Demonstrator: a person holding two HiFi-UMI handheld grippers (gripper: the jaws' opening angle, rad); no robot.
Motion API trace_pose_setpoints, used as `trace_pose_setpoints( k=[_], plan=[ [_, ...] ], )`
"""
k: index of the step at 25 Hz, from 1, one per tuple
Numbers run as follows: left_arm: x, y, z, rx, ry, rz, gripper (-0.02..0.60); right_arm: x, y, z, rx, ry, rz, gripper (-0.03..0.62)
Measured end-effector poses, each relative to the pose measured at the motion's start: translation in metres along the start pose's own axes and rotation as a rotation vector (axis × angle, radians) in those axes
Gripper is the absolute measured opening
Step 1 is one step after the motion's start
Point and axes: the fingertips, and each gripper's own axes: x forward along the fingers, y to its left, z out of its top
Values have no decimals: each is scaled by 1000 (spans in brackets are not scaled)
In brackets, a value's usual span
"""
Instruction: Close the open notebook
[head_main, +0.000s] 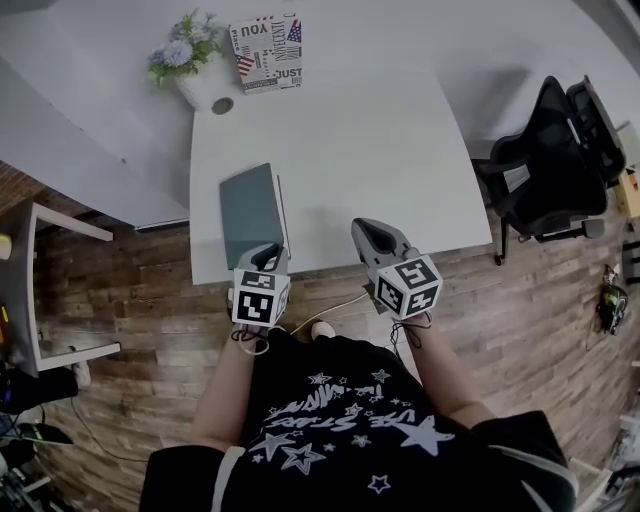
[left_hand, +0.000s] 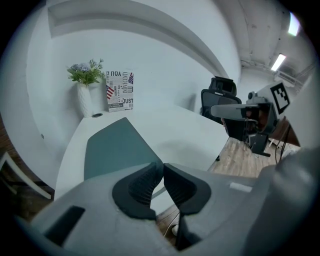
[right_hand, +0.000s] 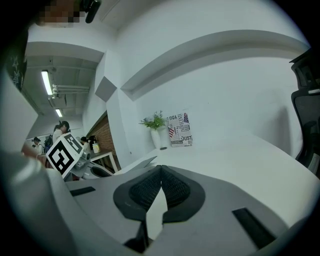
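A teal-covered notebook (head_main: 250, 212) lies flat with its cover down on the near left part of the white table (head_main: 380, 150); a thin white page edge shows along its right side. My left gripper (head_main: 268, 252) is shut with nothing between its jaws, and it hovers at the notebook's near edge. In the left gripper view the notebook (left_hand: 112, 147) stretches away just beyond the left gripper (left_hand: 161, 167). My right gripper (head_main: 372, 232) is also shut and empty, over the table's front edge to the right of the notebook. Its own view shows the right gripper (right_hand: 161, 170) pointing across the bare tabletop.
A white vase of flowers (head_main: 195, 60) and a printed sign (head_main: 267, 52) stand at the table's far left corner. A black office chair (head_main: 550, 165) is off the right side. A small white side table (head_main: 60, 290) stands left, on the wood floor.
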Motion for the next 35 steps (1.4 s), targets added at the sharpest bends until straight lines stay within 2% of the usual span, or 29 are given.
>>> trace_pose_setpoints(
  k=[6,11,14,17,23,27,35],
  plan=[
    [10,-3,-5,6,30,50,49,-5,-1,-4,3,1,42,2],
    [7,-7,-5,2,10,46,58,-10,-3,-7,9,-8,52,2],
    [-5,-7,3,-23,-39,53,167,-11,-4,-9,8,-9,50,2],
    [-20,-11,7,-29,-76,56,205,-13,-4,-12,15,-11,46,2],
    [-63,-21,2,-72,-161,64,204,-23,8,-21,9,12,40,2],
    [-101,-31,3,-109,-246,60,195,-36,25,-16,-10,4,39,2],
    [-165,-57,-11,-75,-326,73,114,-83,64,-3,-45,-55,29,2]
  ],
)
